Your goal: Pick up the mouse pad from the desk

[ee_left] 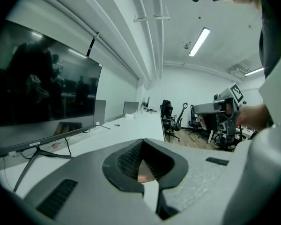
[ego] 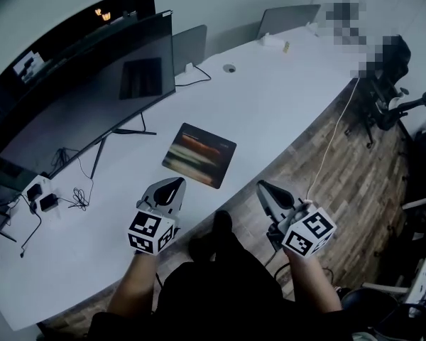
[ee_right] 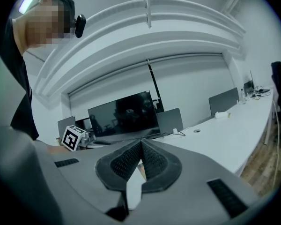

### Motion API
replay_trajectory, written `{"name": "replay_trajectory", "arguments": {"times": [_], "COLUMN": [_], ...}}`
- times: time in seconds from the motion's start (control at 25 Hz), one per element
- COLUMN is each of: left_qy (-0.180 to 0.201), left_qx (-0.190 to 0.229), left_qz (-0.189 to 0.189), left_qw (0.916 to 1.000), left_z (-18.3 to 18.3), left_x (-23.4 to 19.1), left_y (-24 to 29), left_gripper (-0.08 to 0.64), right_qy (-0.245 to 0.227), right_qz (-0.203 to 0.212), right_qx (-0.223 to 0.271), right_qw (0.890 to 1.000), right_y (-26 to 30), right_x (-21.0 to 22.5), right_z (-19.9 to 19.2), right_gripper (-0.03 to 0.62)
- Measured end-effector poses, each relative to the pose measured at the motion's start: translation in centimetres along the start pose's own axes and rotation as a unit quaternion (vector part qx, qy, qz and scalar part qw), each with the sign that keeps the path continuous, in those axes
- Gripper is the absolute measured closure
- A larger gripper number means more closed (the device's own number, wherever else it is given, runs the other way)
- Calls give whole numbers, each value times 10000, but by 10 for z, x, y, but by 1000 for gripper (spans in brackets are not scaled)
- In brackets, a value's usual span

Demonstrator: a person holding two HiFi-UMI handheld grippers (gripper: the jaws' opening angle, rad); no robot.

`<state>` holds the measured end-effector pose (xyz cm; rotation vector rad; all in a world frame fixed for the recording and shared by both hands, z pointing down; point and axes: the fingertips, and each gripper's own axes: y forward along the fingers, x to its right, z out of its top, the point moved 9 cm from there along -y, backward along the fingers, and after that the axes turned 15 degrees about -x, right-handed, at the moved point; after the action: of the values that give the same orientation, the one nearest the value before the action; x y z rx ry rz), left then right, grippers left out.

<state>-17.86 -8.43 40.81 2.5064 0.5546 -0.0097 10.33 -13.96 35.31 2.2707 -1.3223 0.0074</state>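
Head view: the dark rectangular mouse pad [ego: 199,155] with streaks of colour is lying flat on the long white curved desk [ego: 270,98], just in front of the stand of the wide black monitor [ego: 92,98]. The grey left gripper [ego: 174,183] is hovering over the near desk edge, its tips pointing toward the pad's near left corner but staying apart from it. The grey right gripper [ego: 261,185] is hanging off the desk edge over the wood floor [ego: 355,162], to the right of the pad. Black cables and adapters [ego: 50,197] are lying at far left.

Left gripper view: the jaws are pressing together at the tips, clenched on nothing. The monitor [ee_left: 37,93] is filling the left side; black office chairs [ee_left: 171,118] are standing far down the room; the right gripper [ee_left: 220,109] is showing at right, in the person's hand.

Right gripper view: the jaws are meeting tip to tip, clenched and empty. The monitor [ee_right: 124,114] is standing beyond them, the desk [ee_right: 225,135] is running off right, and the left gripper [ee_right: 75,137] is showing its marker cube at left
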Motion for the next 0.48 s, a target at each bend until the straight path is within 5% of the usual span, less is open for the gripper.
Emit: {"name": "replay_trajectory", "arguments": {"times": [0.48], "left_qy": [222], "left_qx": [-607], "left_qz": [-203], "left_qw": [9977], "left_z": [1], "left_x": [-23], "left_y": [75], "left_gripper": [554], "right_qy": [224], "right_qz": [507], "right_qx": [-327], "right_qw": [9979], "right_y": [60], "right_x": [51], "right_z": [-2], "right_gripper": [589]}}
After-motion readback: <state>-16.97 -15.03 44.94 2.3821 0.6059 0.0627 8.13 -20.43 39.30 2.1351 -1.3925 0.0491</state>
